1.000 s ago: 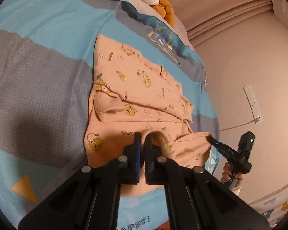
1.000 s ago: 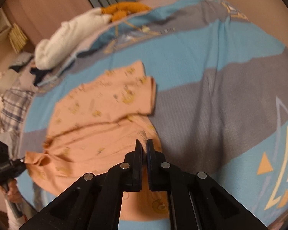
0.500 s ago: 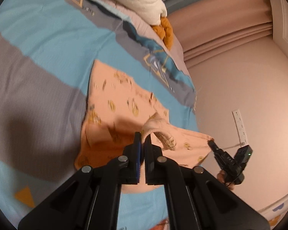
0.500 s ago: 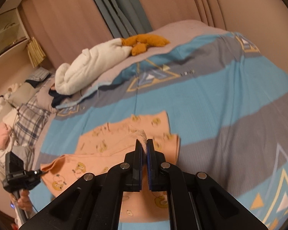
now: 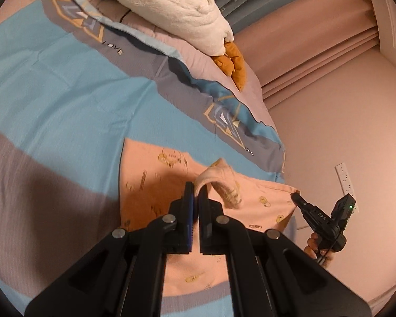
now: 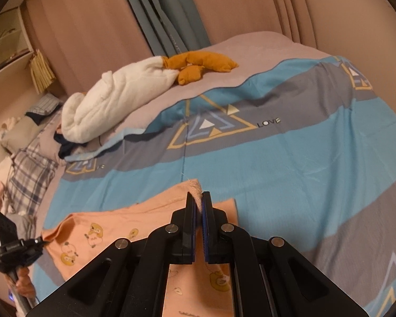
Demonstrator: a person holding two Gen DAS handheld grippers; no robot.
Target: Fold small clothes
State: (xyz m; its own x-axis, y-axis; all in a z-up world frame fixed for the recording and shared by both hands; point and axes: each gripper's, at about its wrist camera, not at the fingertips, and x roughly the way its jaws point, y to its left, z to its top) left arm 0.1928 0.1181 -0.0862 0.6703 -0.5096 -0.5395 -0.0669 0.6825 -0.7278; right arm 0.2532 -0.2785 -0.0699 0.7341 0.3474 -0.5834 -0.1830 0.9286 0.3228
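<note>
Pink curtains and a pale wall back a bed (image 6: 290, 158) covered with a blue and grey striped sheet. On it lies the task's thing, a small peach garment (image 5: 150, 174) printed with yellow cartoon figures, and both grippers have hold of it.

Nearest its own camera, the left gripper (image 5: 196, 192) has its jaws clamped tight on a ribbed fold of the garment's edge, which arches up out of the fingertips and droops over to the right. Off to the right in the same view, the right gripper (image 5: 294, 196) pinches another corner of the cloth, with a hand (image 5: 314, 245) wrapped around its handle near the wall socket (image 5: 345, 182).

From the right wrist, the right gripper (image 6: 198, 200) is likewise closed on a bunched bit of peach fabric (image 6: 97, 227) that pokes up between its fingertips. At the far left of that view the left gripper (image 6: 38, 243) grips the garment's other corner, so the raised edge stretches between the two while the rest rests on the sheet.

Farther up the bed sit a rolled white fluffy blanket (image 6: 113, 103) and an orange plush toy (image 6: 200, 66) touching its end. Plaid cloth (image 6: 29, 174) lies heaped at the left edge.
</note>
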